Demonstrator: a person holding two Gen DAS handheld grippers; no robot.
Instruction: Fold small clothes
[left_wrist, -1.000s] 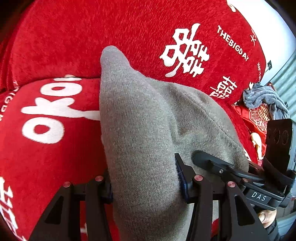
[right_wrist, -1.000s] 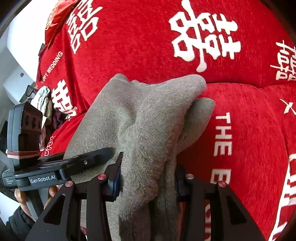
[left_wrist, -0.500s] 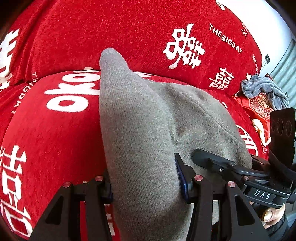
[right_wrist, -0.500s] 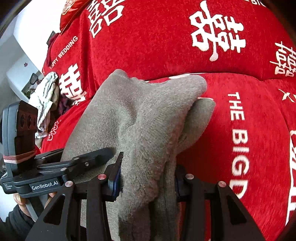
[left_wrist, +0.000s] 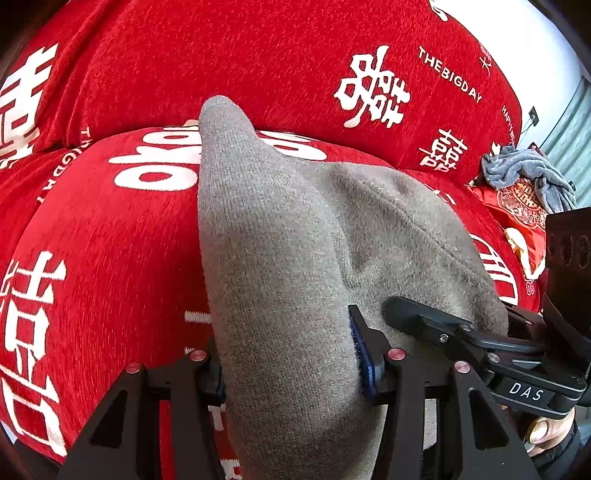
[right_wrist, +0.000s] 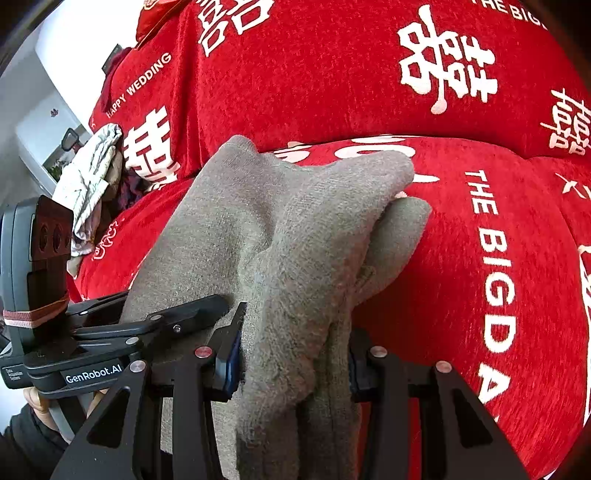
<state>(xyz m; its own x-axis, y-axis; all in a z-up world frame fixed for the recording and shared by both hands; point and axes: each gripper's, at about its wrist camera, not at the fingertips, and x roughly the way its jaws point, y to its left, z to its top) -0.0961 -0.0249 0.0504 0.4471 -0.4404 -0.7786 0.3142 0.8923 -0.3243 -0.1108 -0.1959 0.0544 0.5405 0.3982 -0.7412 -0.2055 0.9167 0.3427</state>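
The grey knit garment (left_wrist: 295, 258) hangs bunched above the red sofa cover (left_wrist: 110, 258), pinched at one end by the left tool (left_wrist: 291, 369) and at the other by the right tool (right_wrist: 291, 354) (both clamped on its fabric). A grey cloth (left_wrist: 528, 177) lies farther along the sofa.

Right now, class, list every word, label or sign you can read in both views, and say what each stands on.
"THEBIGDAY": red sofa cover, backrest.
"HAPPY WEDDING": the same cover.
"THE BIG DA", cut off at the edge: seat cushion.
"DAS": right hand-held gripper.
"GenRobot.AI": left hand-held gripper; the small label beside it is unreadable.
White double-happiness characters: cover.
Gray sock: no text.
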